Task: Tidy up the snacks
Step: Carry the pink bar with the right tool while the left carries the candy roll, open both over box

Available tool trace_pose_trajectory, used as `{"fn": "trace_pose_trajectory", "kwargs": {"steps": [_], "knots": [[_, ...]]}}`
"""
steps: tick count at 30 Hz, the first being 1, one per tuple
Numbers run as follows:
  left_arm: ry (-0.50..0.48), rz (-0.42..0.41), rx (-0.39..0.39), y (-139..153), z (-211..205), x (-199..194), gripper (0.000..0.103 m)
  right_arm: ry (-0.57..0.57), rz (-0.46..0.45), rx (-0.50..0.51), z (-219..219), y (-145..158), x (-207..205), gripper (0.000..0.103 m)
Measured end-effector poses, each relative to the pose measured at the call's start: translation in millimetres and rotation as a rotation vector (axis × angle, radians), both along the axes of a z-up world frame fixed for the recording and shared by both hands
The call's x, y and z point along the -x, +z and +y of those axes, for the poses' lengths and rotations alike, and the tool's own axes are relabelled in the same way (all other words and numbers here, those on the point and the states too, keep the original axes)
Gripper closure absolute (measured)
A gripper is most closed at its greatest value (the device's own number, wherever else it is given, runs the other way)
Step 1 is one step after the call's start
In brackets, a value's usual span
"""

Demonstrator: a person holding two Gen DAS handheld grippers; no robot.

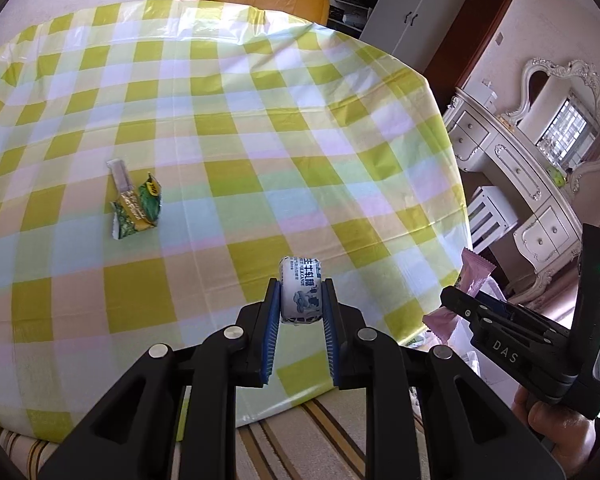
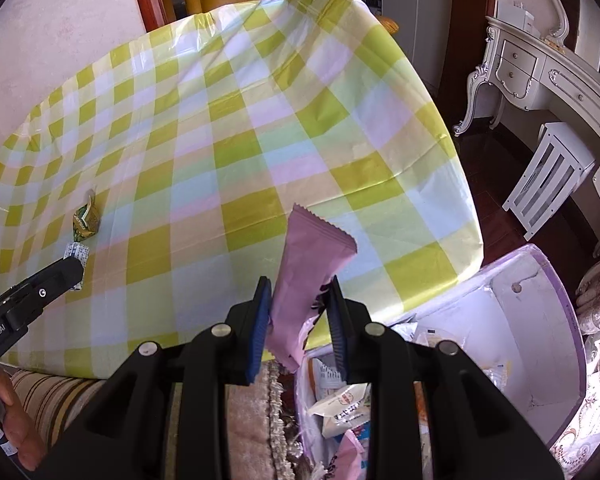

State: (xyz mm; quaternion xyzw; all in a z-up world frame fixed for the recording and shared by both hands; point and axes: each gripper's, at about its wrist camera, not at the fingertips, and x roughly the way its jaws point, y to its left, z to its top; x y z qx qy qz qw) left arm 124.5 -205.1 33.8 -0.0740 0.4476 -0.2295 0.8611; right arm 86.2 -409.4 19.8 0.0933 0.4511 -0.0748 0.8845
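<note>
A white milk candy (image 1: 300, 290) is clamped crosswise between the blue ribbed pads of the left tool (image 1: 300, 300), held clear above the bench (image 1: 260, 120) near its front edge; the grip across the short, plump middle keeps the twisted ends free. A pink packet (image 2: 312, 264) is pinched low down by the right tool (image 2: 300, 300), its flat body standing up and leaning, the serrated top seal uppermost; it is carried just off the bench's front right corner, above an open pale purple box (image 2: 560, 320). Both snacks appear to be held for transfer into that box, judged from the wrappers (image 2: 340, 404) already heaped inside it. A green and yellow wrapper (image 1: 138, 208) is left on the bench toward the left edge, crumpled and glossy, with a strip of clear seal sticking out; it seems to be the last piece to collect. The bench is covered by a thin plastic cloth in yellow-green checks, creased and shiny. The box walls look like scuffed white card.
</note>
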Motion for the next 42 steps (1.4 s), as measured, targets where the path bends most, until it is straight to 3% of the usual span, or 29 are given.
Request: {"fn": "trace_pose_trajectory", "kwargs": {"steps": [12, 29, 30, 32, 37, 42], "knots": [[-0.303, 0.104, 0.008, -11.3, -95.9, 30.5, 0.083, -0.089, 0.039, 0.108, -43.8, -16.3, 35.9, 0.075], [-0.496, 0.208, -0.019, -30.5, -159.1, 51.6, 0.081, -0.203, 0.129, 0.170, -90.2, -46.7, 66.6, 0.073], [-0.501, 0.212, -0.022, -31.4, -160.6, 51.9, 0.075, -0.209, 0.132, 0.172, -91.3, -47.8, 67.6, 0.072], [-0.500, 0.217, -0.020, -32.0, -160.4, 51.9, 0.065, -0.214, 0.136, 0.171, -93.0, -49.2, 68.5, 0.056], [-0.459, 0.222, 0.019, -28.9, -147.4, 45.2, 0.065, -0.207, 0.127, 0.165, -89.8, -48.0, 66.5, 0.047], [-0.345, 0.174, 0.020, -19.9, -111.7, 25.4, 0.065, -0.171, 0.102, 0.150, -78.1, -39.9, 57.0, 0.042]]}}
